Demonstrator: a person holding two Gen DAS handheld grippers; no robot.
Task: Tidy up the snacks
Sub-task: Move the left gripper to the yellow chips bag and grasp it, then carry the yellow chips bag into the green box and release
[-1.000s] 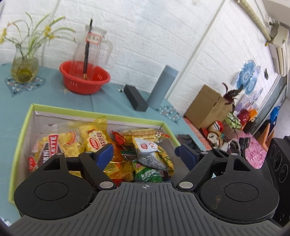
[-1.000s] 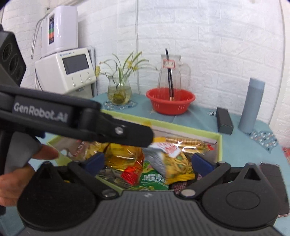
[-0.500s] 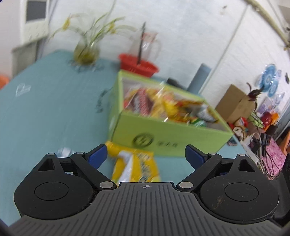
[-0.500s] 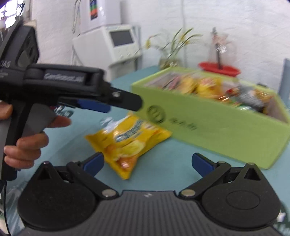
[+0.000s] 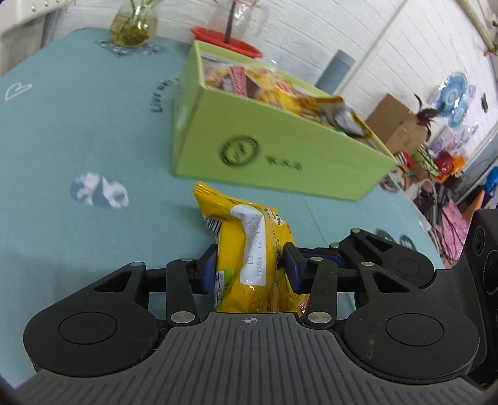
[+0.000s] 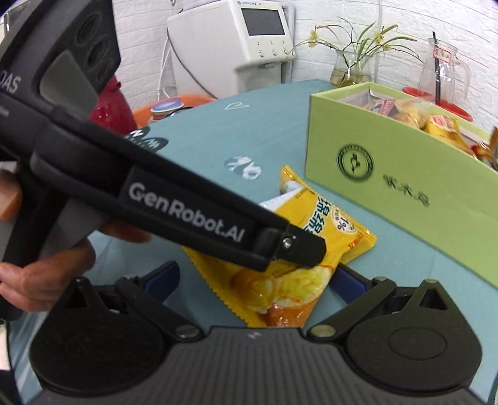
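A yellow snack bag [image 5: 249,246] lies on the teal tablecloth just in front of the green snack box [image 5: 280,149]. My left gripper [image 5: 249,271] has the bag's near end between its blue pads; the jaws are closing and both pads press on the bag. In the right wrist view, the left gripper [image 6: 289,249] reaches across from the left onto the same yellow snack bag [image 6: 311,224]. My right gripper [image 6: 253,278] stands open, with the bag's near corner lying between its spread fingers, untouched. The green snack box [image 6: 404,174] holds several packets [image 5: 270,87].
A flower vase [image 5: 130,28], a red bowl [image 5: 230,43] with a glass jug, and a grey cylinder [image 5: 337,68] stand behind the box. A white appliance [image 6: 233,40] sits off the table's far left. A person's hand [image 6: 46,274] holds the left gripper's handle.
Both grippers have come away from above the open box and down to the table in front of it. The left jaws, wide before, have closed onto the yellow bag.
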